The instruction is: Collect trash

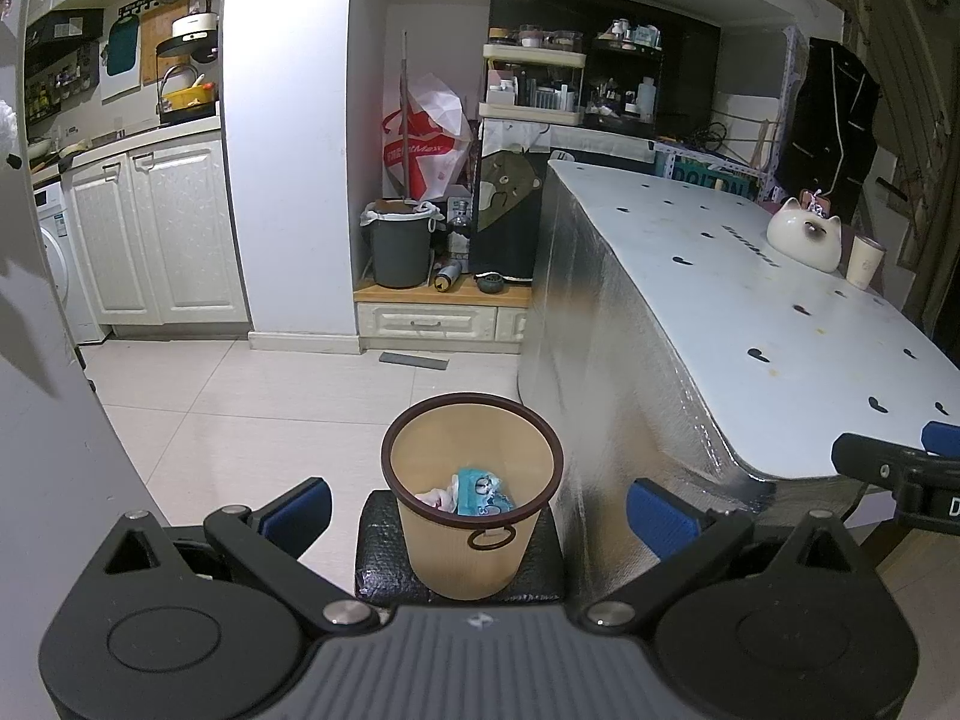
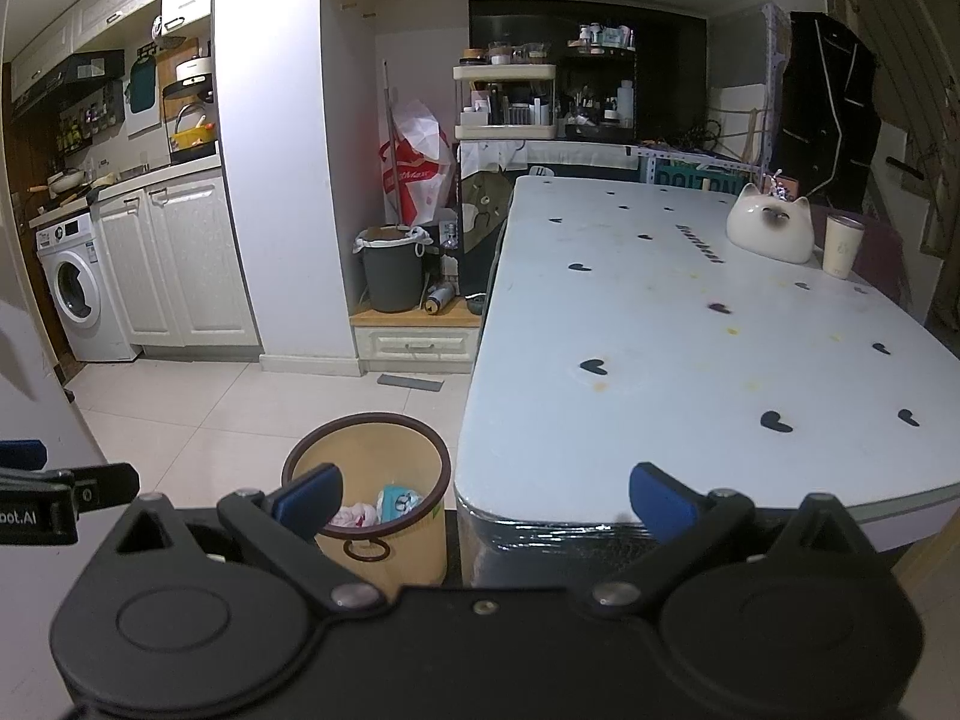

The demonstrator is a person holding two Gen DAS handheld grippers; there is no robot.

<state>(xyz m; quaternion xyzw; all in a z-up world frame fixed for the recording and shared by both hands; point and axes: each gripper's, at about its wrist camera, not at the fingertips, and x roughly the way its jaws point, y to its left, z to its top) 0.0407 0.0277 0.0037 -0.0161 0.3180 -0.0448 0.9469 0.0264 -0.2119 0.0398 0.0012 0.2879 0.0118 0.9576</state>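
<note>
A white table [image 2: 690,330] dotted with small dark hearts is seen filling the right half of the frame. A cat-shaped white ceramic [image 2: 770,232] is set at its far right, with a pale cup [image 2: 842,246] just beside it. A washing machine [image 2: 75,291] is seen at the left, under a counter. A dark grey bucket [image 2: 391,270] is placed at centre, with a red-and-white plastic bag [image 2: 417,165] behind it.

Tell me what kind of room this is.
Likely a small home kitchen-dining area: a washing machine under white cabinets, a dining table with a cat-shaped holder, and a wastebasket beside it.
</note>
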